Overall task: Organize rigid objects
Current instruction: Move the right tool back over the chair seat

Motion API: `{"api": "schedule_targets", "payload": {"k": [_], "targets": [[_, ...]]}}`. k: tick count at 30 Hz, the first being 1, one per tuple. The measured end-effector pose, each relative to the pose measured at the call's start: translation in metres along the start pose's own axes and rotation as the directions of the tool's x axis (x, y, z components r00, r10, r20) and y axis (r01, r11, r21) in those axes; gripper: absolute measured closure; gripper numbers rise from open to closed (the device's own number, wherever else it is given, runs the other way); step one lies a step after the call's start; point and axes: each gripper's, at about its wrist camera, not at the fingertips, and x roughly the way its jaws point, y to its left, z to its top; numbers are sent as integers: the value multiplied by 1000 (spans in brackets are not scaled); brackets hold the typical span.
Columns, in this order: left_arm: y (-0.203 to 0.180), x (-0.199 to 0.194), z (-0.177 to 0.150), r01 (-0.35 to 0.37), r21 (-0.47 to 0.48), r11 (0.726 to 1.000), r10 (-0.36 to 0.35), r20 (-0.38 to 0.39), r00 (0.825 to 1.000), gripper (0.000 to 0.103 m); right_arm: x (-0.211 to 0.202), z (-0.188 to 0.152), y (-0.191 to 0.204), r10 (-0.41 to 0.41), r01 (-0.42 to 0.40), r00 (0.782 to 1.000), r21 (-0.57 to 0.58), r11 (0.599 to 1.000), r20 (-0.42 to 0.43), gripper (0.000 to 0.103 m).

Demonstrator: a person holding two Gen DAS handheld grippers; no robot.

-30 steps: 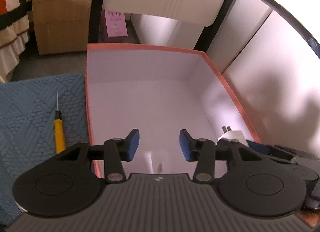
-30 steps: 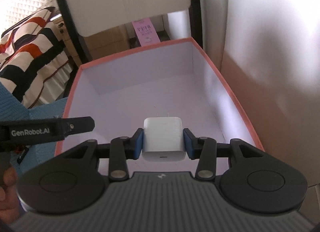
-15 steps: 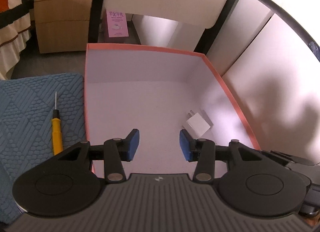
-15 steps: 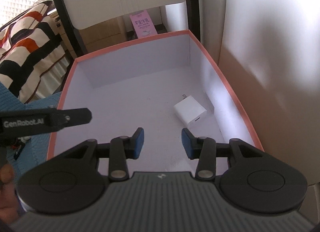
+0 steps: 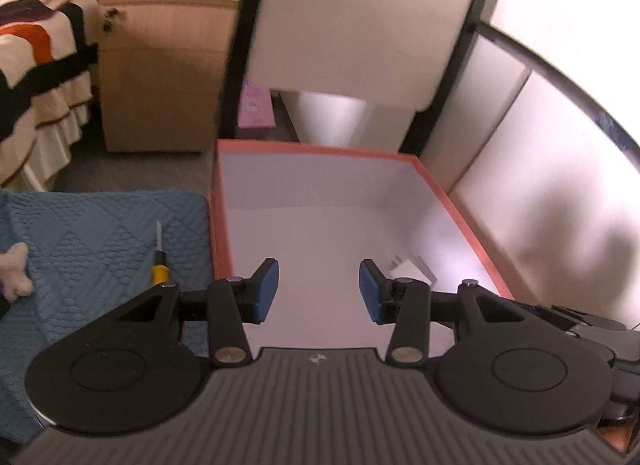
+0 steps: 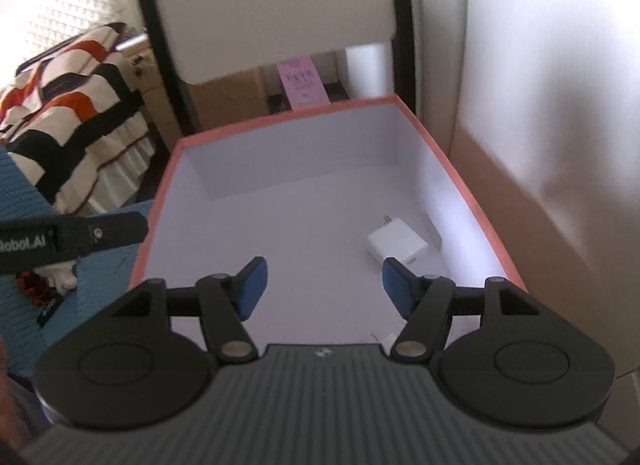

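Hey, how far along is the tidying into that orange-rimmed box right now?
Done: the white plug-in charger lies on the floor of the orange-rimmed white box, near its right wall. In hand: nothing; the right gripper is opening with nothing between its fingers, and the left gripper is open and empty. Left: the yellow-handled screwdriver lies on the blue quilted mat beside the box.

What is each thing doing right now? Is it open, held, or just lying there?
Box: open, no lid on it.
Charger: lying loose on the box floor, near the right wall.
Screwdriver: lying on the blue mat, outside the box.
Left gripper: open, empty.
Right gripper: jaws opening, nothing between them.
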Motion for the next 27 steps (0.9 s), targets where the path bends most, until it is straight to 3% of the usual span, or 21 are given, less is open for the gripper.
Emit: {"api": "schedule_targets", "payload": {"k": [5,12,27], "targets": [[15,-30,-6,-18,-42,999,21,66,998,52,-19,-3,6,47,-49,997,25,998,58,37],[36,-70,-21,-60,-82,995,69,111,991,52,-45,-10,36,125,-122,986,-36,992,112,37],[98,-132,-67,-162,-107,981,178,162,971,51,-63,-46,95,256,-239,960,-144,960,114,37]]}}
